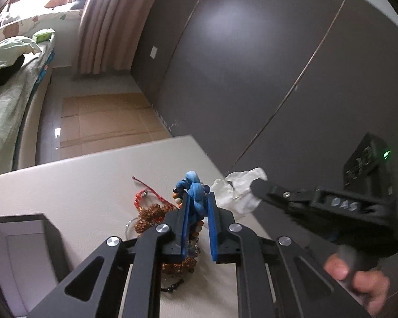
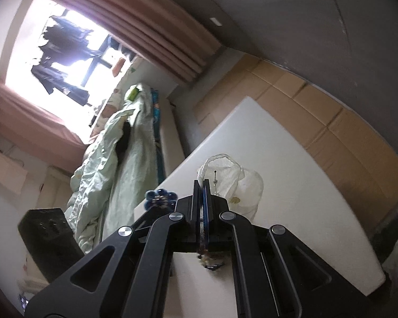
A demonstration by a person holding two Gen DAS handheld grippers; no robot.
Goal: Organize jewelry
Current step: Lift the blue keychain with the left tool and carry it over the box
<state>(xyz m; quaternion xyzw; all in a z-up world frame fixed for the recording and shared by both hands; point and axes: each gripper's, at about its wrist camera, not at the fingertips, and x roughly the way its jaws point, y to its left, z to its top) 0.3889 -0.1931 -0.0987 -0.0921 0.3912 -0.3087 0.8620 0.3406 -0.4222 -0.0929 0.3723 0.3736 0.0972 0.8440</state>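
My left gripper (image 1: pixel 198 197) is shut on a blue knotted jewelry piece (image 1: pixel 195 189) and holds it above a pile of bead bracelets (image 1: pixel 152 213) on the white table (image 1: pixel 66 185). A red cord bracelet (image 1: pixel 148 189) lies beside the pile. My right gripper (image 2: pixel 202 182) is shut on a white translucent pouch (image 2: pixel 230 175) and lifts it over the table (image 2: pixel 291 172); it shows from the side in the left wrist view (image 1: pixel 254 189), with the pouch (image 1: pixel 236 188) hanging from it. A blue bead flower (image 2: pixel 159 198) shows left of the right fingers.
A dark open box (image 1: pixel 26 238) stands at the table's left front. A bed with green bedding (image 2: pixel 114 159) lies beyond the table. Cardboard sheets (image 1: pixel 106 122) cover the floor. Grey wardrobe doors (image 1: pixel 252 66) stand behind the table.
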